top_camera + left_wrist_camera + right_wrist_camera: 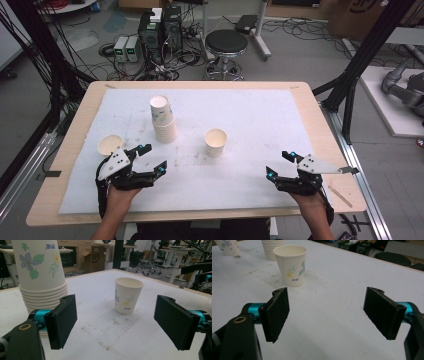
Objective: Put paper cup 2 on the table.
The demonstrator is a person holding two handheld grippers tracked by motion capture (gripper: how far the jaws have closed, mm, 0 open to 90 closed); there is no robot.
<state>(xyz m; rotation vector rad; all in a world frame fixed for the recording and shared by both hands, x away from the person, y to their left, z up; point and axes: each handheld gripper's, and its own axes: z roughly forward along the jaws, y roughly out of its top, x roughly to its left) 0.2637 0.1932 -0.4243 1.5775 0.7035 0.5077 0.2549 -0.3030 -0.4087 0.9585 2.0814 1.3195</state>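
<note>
left tongs point(152, 159): you hold them low over the near left of the bench, jaws spread wide with nothing between them; in the left gripper view the two black pads point(63, 321) stand well apart over bare white mat.
right tongs point(279, 164): you hold them low over the near right of the bench, jaws just as wide, nothing in the gap; in the right gripper view both pads point(277, 312) hang above bare mat.
single cup point(216, 142): upright and mouth up near the middle of the mat, between your two hands and further from you than either; it touches neither tongs. the left gripper view looks at it straight ahead point(128, 295), beyond the gap; in the right gripper view it stands ahead and toward the left pad point(291, 264).
cup stack point(162, 118): upright, nested, just left of the single cup and apart from it; it rises close behind your left pad in the left gripper view point(41, 272).
second loose cup point(110, 145): mouth up at the left part of the mat, just beside the body of your left tongs; whether they touch can't be made out.
bench point(75, 131): wooden top under a white mat point(260, 120), which is stained around the single cup.
</note>
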